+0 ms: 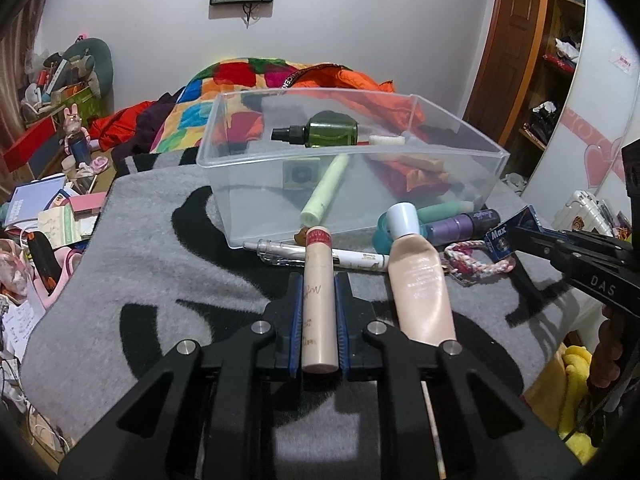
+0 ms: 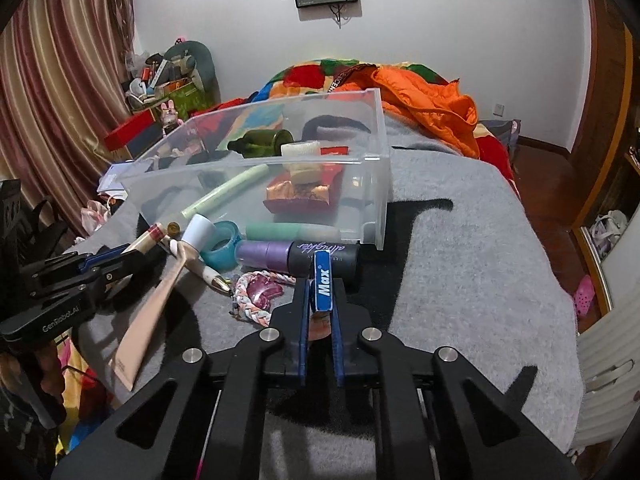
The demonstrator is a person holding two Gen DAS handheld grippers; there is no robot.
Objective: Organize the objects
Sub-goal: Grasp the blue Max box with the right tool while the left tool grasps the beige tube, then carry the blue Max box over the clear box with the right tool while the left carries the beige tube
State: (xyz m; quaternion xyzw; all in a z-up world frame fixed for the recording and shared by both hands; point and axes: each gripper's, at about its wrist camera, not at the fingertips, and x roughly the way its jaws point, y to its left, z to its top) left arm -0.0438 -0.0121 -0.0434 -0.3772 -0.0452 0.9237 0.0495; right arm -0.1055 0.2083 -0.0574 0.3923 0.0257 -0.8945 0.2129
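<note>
Left wrist view: with the left gripper point(image 1: 319, 300) squeezing the pink tube point(image 1: 318, 300) and the right gripper point(image 2: 321, 312) pinching what looks like a small blue packet point(image 2: 323, 282), lift both high over the clear box point(image 1: 460, 148) wall before letting go.

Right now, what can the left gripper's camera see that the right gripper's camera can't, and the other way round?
Only the left wrist view shows the left gripper from behind, shut on the beige tube, plus the white pen's whole length and a wardrobe at the right.

Only the right wrist view shows the right gripper from behind, shut on the blue Max packet, plus striped curtains and the pink charm inside the braided cord.

Both show the clear bin, green bottle, purple bottle, teal tape roll and grey blanket.
</note>
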